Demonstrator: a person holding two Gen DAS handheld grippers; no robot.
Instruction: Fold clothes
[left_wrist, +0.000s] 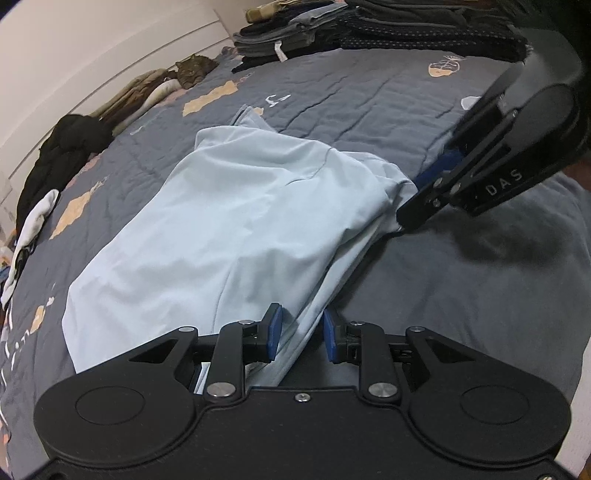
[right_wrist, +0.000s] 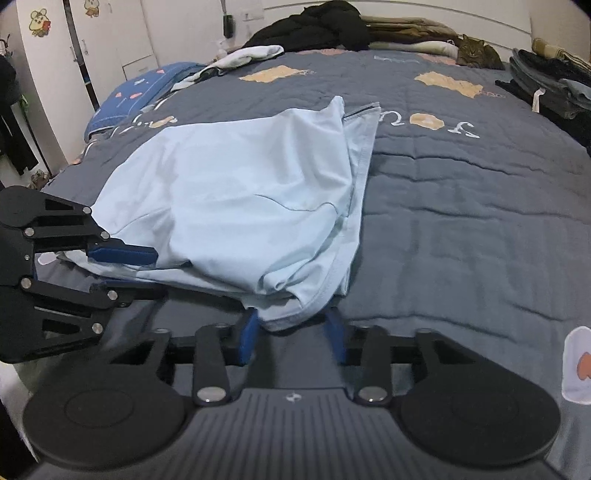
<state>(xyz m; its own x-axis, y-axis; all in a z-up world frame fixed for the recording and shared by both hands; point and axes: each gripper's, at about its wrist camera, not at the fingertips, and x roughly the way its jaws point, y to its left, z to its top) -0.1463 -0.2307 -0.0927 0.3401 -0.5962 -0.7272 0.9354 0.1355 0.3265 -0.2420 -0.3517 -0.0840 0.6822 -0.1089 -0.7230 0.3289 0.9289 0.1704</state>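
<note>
Both tongs, left (left_wrist: 300, 332) and right (right_wrist: 291, 332), spread loose around pale-blue shirt (left_wrist: 221, 221) edges; its length runs away across the quilt (left_wrist: 461, 295).

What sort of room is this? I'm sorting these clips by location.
Most likely a bedroom at home: a light blue garment lies on a bed with a grey patterned quilt, folded dark clothes are stacked at its edge, and white wardrobe doors line the wall. A tabby cat rests there too.

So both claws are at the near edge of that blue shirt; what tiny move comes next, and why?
Probably both should close on the hem. The left claw and right claw each sit open astride the edge of the shirt, which lies rumpled on the bed. Gripping would let them lift and fold it.
</note>
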